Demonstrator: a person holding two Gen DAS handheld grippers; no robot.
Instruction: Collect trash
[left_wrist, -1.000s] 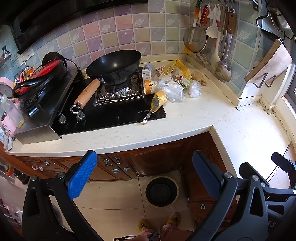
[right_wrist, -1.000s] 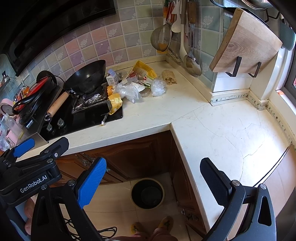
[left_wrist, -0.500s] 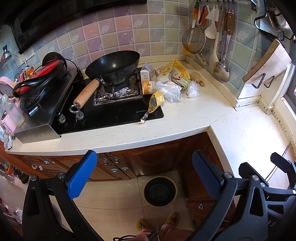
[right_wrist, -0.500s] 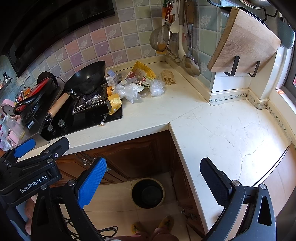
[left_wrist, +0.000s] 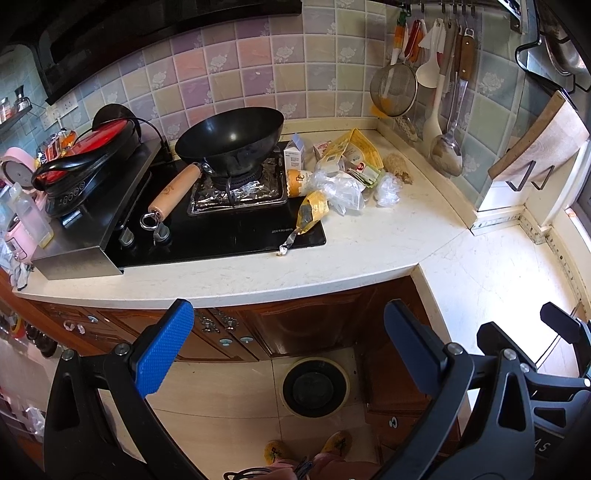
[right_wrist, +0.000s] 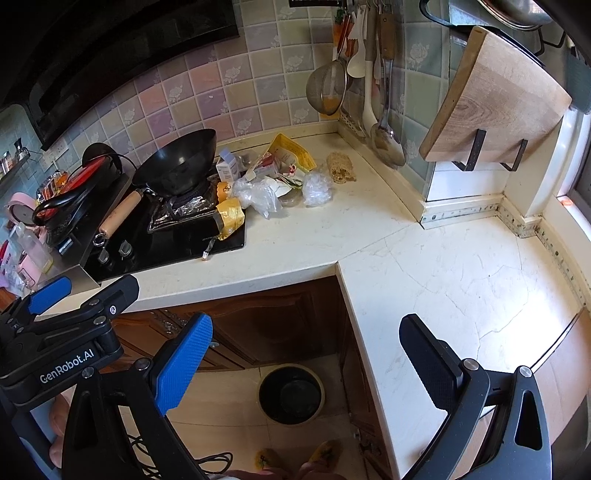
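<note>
A heap of trash (left_wrist: 340, 173) lies on the cream counter to the right of the stove: a yellow snack bag (left_wrist: 312, 212), clear plastic bags (left_wrist: 340, 190), a small white carton (left_wrist: 294, 153), a large yellow packet (left_wrist: 354, 149) and a brown crumbly lump (left_wrist: 397, 167). The same heap of trash (right_wrist: 273, 181) shows in the right wrist view. A round black-lined bin (left_wrist: 316, 387) stands on the floor below the counter corner, also seen as the bin (right_wrist: 291, 394). My left gripper (left_wrist: 291, 354) and right gripper (right_wrist: 306, 365) are open and empty, held above the floor, well short of the counter.
A black wok (left_wrist: 229, 138) with a wooden handle sits on the black stove (left_wrist: 221, 232). A red and black cooker (left_wrist: 85, 162) is at the left. Utensils and a strainer (left_wrist: 393, 88) hang on the tiled wall; a wooden board (right_wrist: 495, 99) rests on a rack. Feet in yellow slippers (left_wrist: 306, 448) stand below.
Both grippers stay open. The views have drifted slightly, with the counter and trash sitting a little higher and to the left than before.
</note>
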